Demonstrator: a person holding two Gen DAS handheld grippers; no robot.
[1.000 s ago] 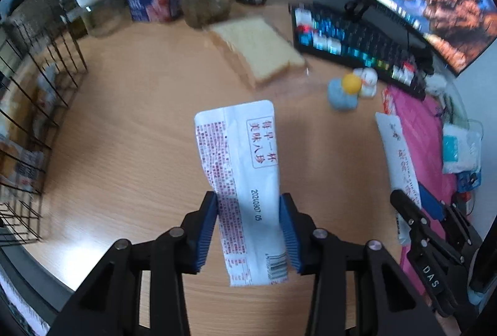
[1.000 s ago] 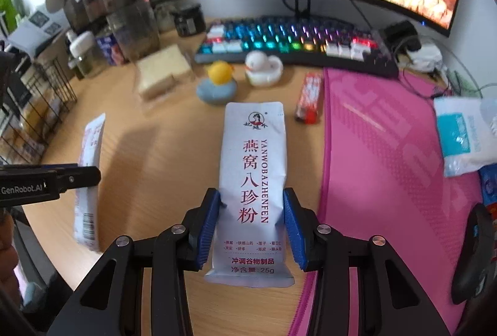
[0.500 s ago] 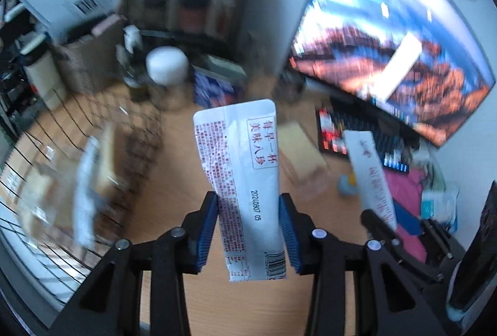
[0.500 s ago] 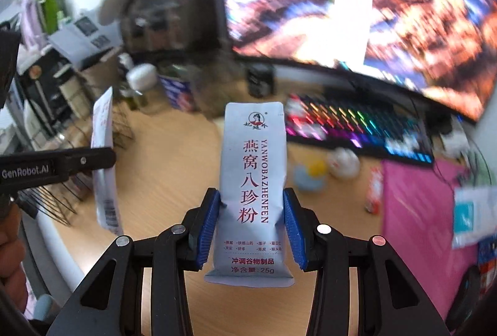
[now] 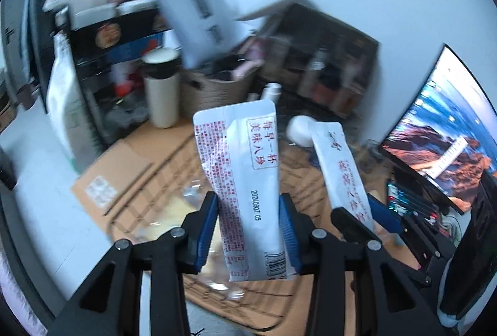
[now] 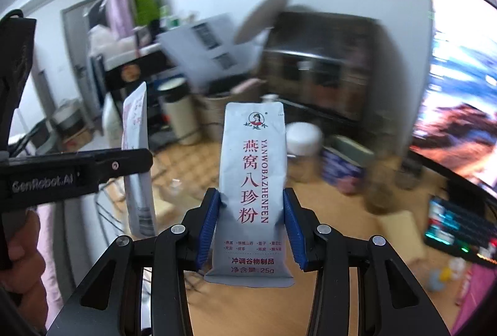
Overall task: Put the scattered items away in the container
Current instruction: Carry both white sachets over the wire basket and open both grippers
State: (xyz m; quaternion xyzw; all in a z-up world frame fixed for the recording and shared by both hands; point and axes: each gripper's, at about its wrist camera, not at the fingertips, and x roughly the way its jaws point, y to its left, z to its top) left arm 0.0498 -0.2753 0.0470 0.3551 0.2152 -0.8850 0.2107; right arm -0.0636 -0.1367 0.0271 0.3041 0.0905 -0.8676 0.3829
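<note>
I have one white powder sachet pinched upright in my left claw, printed back facing the camera, held in the air above the blurred wire basket on the wooden counter. My right claw pinches a second sachet, just right of the first. A curved monitor and lit keyboard sit far right.
</note>
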